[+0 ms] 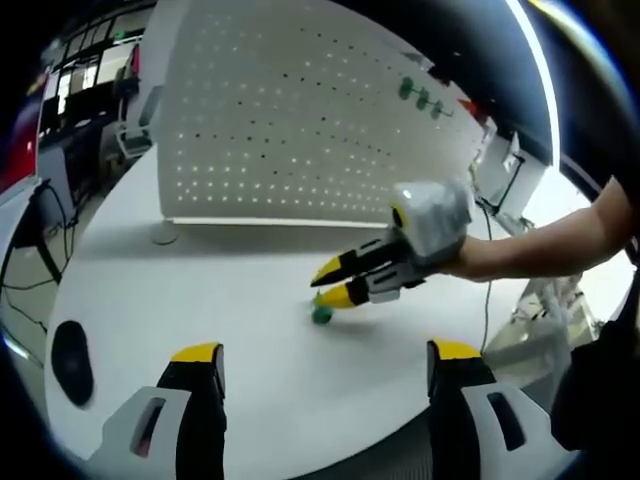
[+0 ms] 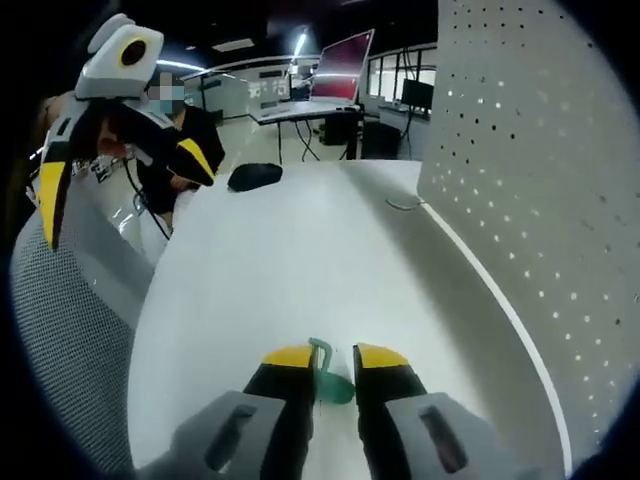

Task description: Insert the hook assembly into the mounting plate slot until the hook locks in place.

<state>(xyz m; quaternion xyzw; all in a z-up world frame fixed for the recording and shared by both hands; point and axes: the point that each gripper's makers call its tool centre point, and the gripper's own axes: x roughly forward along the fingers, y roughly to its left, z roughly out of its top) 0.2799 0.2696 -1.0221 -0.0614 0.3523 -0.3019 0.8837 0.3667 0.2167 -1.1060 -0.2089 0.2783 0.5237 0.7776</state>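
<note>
The right tool (image 2: 329,358) is nearly closed around the green hook (image 2: 327,372) lying on the tabletop (image 2: 280,260). The left tool (image 1: 325,352) hangs wide open, empty. The pegboard (image 1: 300,110) stands well apart, so insertion is not yet begun.

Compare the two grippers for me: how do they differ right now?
The right gripper has its jaws nearly closed around a green hook; the left gripper has its jaws wide apart with nothing between them. The right gripper sits low on the white table in front of the pegboard; the left gripper is held up, off the table. Both have yellow tips on black jaws.
</note>
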